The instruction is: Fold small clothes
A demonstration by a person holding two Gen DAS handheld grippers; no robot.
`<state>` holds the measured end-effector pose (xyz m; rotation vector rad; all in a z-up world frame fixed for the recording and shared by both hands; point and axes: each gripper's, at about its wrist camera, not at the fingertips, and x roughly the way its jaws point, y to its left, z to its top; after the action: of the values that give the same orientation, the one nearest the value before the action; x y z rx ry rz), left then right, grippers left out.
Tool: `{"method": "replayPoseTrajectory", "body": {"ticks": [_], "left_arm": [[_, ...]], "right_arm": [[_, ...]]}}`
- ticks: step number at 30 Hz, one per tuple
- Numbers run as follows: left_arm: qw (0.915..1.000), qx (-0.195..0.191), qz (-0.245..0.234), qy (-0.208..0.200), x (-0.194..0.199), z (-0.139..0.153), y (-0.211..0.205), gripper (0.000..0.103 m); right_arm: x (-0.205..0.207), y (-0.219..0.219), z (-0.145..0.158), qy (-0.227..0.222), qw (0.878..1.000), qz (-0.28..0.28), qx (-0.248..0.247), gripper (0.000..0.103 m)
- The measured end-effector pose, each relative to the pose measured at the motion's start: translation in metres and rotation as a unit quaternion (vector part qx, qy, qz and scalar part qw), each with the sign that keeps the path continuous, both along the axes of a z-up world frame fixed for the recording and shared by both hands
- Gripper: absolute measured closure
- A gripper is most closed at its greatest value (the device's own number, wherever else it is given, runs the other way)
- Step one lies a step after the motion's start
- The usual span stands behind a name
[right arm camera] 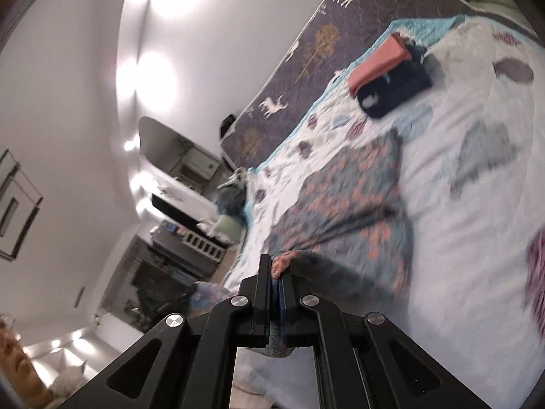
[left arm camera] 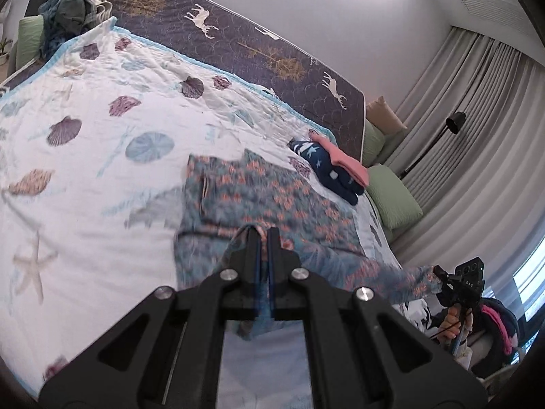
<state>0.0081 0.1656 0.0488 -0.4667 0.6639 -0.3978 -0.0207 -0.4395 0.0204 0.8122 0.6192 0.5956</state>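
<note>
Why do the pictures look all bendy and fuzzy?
Left wrist view: the fisheye lens curves the curtains, and the flowery garment is smeared by motion. Right wrist view: the bedspread is blurrier still, with white glare blown out on the wall.

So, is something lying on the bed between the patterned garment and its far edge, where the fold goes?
Nothing visible does. Both the left gripper and right gripper pinch the patterned garment; the folded pile lies beyond.
</note>
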Motion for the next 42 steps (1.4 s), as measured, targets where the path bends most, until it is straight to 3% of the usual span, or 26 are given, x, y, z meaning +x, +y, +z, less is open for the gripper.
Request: {"method": "replayPoseTrajectory", "body": {"ticks": [10,18,23,27,32,37,40,42], "left_arm": [[0.999,0.036,0.004,0.027,0.095,-0.004,-0.012,0.099],[0.9991,0.018,0.022,0.032,0.161,-0.006,-0.012,0.099],[0.9962,0.026,0.033,0.076,0.219,-0.035,-0.015,0.099],[0.9907,0.059,0.052,0.111,0.252,-0.067,-0.019,0.099],[0.9868,0.068,0.063,0.133,0.269,-0.093,-0.014,0.099],[0.9887,0.079,0.044,0.119,0.248,-0.089,-0.01,0.098],[0.9888,0.097,0.025,0.11,0.231,-0.083,-0.013,0.08],[0.9882,0.104,0.009,0.112,0.222,-0.083,-0.017,0.068]], "right_arm": [[0.091,-0.008,-0.001,0.018,0.998,-0.019,-0.057,0.099],[0.174,-0.012,0.002,0.027,0.997,-0.043,-0.059,0.099],[0.227,-0.007,-0.004,0.04,0.994,-0.05,-0.087,0.098],[0.267,-0.005,-0.032,0.081,0.991,-0.052,-0.095,0.098],[0.3,-0.005,-0.08,0.144,0.981,-0.061,-0.113,0.098],[0.304,-0.017,-0.104,0.175,0.977,-0.066,-0.102,0.098],[0.298,-0.021,-0.101,0.175,0.975,-0.064,-0.124,0.094],[0.288,-0.02,-0.093,0.167,0.97,-0.064,-0.164,0.086]]}}
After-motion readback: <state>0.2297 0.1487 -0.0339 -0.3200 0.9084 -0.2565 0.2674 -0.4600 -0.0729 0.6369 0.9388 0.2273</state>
